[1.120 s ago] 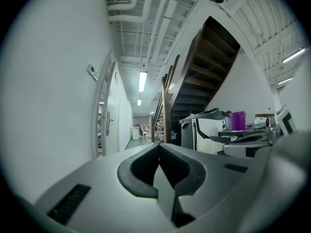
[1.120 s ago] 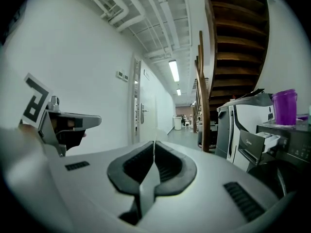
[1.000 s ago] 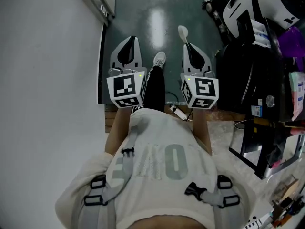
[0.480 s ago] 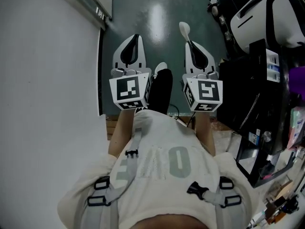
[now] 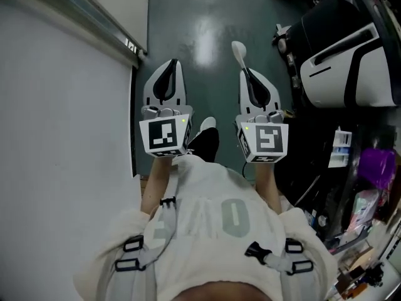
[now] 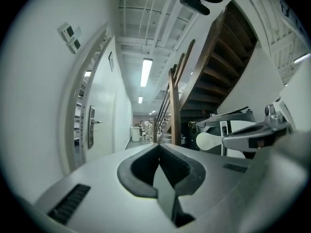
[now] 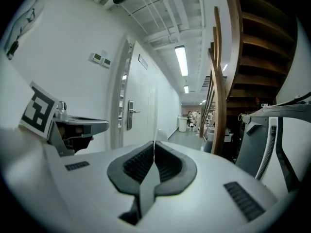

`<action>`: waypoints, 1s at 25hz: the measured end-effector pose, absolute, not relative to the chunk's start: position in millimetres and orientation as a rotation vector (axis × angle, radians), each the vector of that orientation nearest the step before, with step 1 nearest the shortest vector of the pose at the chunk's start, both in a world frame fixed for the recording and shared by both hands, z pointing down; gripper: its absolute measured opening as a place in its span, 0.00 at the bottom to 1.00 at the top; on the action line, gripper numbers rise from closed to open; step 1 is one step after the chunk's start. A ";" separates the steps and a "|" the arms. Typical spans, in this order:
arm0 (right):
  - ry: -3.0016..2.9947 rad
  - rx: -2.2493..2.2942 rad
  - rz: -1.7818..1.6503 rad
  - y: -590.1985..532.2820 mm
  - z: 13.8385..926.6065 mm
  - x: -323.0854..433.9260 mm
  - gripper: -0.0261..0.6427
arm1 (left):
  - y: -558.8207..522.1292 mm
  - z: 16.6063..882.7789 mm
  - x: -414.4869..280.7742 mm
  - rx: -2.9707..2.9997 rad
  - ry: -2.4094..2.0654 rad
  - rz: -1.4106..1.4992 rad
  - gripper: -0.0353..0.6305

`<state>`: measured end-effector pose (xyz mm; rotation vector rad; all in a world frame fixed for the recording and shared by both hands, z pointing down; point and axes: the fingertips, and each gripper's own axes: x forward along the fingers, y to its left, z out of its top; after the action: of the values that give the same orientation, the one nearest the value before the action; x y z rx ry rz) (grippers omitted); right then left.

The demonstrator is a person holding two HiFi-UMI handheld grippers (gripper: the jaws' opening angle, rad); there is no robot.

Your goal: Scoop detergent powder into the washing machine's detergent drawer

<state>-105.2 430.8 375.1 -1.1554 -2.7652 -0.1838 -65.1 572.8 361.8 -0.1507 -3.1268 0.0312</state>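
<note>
Head view, left gripper (image 5: 168, 74): it is held out over the dark green floor (image 5: 207, 17), beside the white wall (image 5: 62, 137). Nothing sticks out from its tip.
Head view, right gripper (image 5: 247, 73): it is level with the left one and apart from it. A white spoon (image 5: 238, 47) projects from its tip, with the bowl away from the person.
Head view, surroundings: a black and white shoe (image 5: 205, 137) shows between the two marker cubes. A big white and black machine shell (image 5: 351, 68) stands at the right. Nearer to the person a purple object (image 5: 378, 168) lies among crowded small things.
Left gripper view, jaws: they are pressed together, pad on pad, with nothing between them.
Left gripper view, around: the spoon bowl (image 6: 210, 141) shows at the right, in front of a dark wooden staircase (image 6: 214, 67). A long corridor with a ceiling lamp (image 6: 146, 72) runs ahead.
Right gripper view, jaws: they pinch a thin pale strip that rises from the pads, most likely the spoon seen from its edge.
Right gripper view, around: a door (image 7: 141, 106) and wall switches (image 7: 99, 58) are at the left, the staircase at the right.
</note>
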 end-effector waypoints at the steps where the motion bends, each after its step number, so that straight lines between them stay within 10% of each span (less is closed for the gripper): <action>1: -2.772 -1.157 -0.173 435.4 365.3 -117.1 0.06 | 580.6 350.7 -77.6 -0.167 -3.134 0.042 0.09; 25: -2.860 -1.112 -0.093 405.3 293.1 -164.5 0.06 | 531.0 283.3 -153.4 0.007 -3.165 0.048 0.08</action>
<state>-164.5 405.3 293.1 -1.1121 -2.8597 -0.0935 -153.4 531.0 283.3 0.0066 -3.1652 0.0484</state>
